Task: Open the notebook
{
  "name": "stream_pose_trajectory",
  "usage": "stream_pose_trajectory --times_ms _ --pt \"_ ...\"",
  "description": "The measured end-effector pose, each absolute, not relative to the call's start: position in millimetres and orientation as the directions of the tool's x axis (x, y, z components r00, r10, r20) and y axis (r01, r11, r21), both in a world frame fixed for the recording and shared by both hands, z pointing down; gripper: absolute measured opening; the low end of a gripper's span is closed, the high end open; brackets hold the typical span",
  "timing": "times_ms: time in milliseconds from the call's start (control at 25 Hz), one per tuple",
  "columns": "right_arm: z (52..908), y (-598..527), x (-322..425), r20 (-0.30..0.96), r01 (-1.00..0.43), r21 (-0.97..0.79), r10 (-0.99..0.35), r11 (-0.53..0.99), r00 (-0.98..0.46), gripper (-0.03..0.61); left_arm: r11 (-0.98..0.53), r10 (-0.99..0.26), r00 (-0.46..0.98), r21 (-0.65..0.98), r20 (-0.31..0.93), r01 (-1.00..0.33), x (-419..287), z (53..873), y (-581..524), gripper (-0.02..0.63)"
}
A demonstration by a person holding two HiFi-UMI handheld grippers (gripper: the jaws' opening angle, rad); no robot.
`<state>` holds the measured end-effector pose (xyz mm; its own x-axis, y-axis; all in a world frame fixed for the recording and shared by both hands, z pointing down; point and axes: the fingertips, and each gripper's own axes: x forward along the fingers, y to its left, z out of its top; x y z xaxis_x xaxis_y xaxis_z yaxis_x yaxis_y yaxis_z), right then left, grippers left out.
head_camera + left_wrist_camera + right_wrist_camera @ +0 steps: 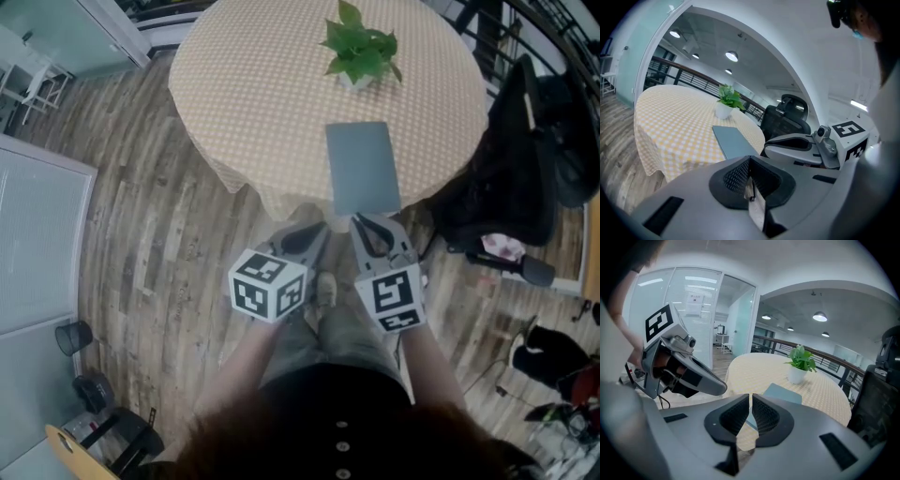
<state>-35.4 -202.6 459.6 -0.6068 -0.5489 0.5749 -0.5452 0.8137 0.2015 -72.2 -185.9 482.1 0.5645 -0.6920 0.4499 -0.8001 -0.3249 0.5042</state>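
The left gripper (pixel 750 159) has its jaws pressed together with nothing between them, and the right gripper (pixel 751 396) is the same — closed and empty. Both hang side by side just before the near edge of the round table (pixel 253 94), not yet over it. The grey notebook (pixel 362 167) lies shut and flat at that edge, a potted plant (pixel 361 47) behind it. To do the step well, I think, one claw must open a little and catch only the cover's free edge, while the other holds the book down.
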Motion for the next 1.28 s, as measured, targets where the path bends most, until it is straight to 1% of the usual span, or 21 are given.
stream_pose_trajectory --times_ms 360,520,640,800,880,1080,1280 --pt "496 -211 -39 0.620 -0.528 0.253 -0.555 0.811 -0.555 0.014 -0.291 -0.672 0.571 0.540 0.472 -0.790 -74 512 -186 0.008" --pt "514 -215 -40 0.644 -0.495 0.280 -0.543 0.823 -0.540 0.015 -0.290 -0.665 0.581 0.555 0.468 -0.779 -74 524 -188 0.008" --pt "524 -216 -43 0.659 -0.455 0.301 -0.528 0.838 -0.536 0.032 -0.293 -0.657 0.589 0.562 0.470 -0.774 -73 532 -190 0.008" --pt "540 -214 -46 0.689 -0.388 0.349 -0.515 0.853 -0.510 0.088 -0.286 -0.650 0.594 0.573 0.473 -0.768 -71 540 -192 0.008" --pt "545 -216 -47 0.694 -0.369 0.378 -0.524 0.849 -0.493 0.099 -0.287 -0.648 0.597 0.574 0.473 -0.767 -71 542 -194 0.008" --pt "559 -219 -50 0.708 -0.307 0.443 -0.538 0.843 -0.458 0.109 -0.276 -0.648 0.594 0.580 0.477 -0.767 -74 550 -196 0.008" --pt "569 -225 -48 0.709 -0.289 0.481 -0.561 0.828 -0.428 0.110 -0.266 -0.643 0.596 0.589 0.482 -0.763 -73 558 -194 0.008"
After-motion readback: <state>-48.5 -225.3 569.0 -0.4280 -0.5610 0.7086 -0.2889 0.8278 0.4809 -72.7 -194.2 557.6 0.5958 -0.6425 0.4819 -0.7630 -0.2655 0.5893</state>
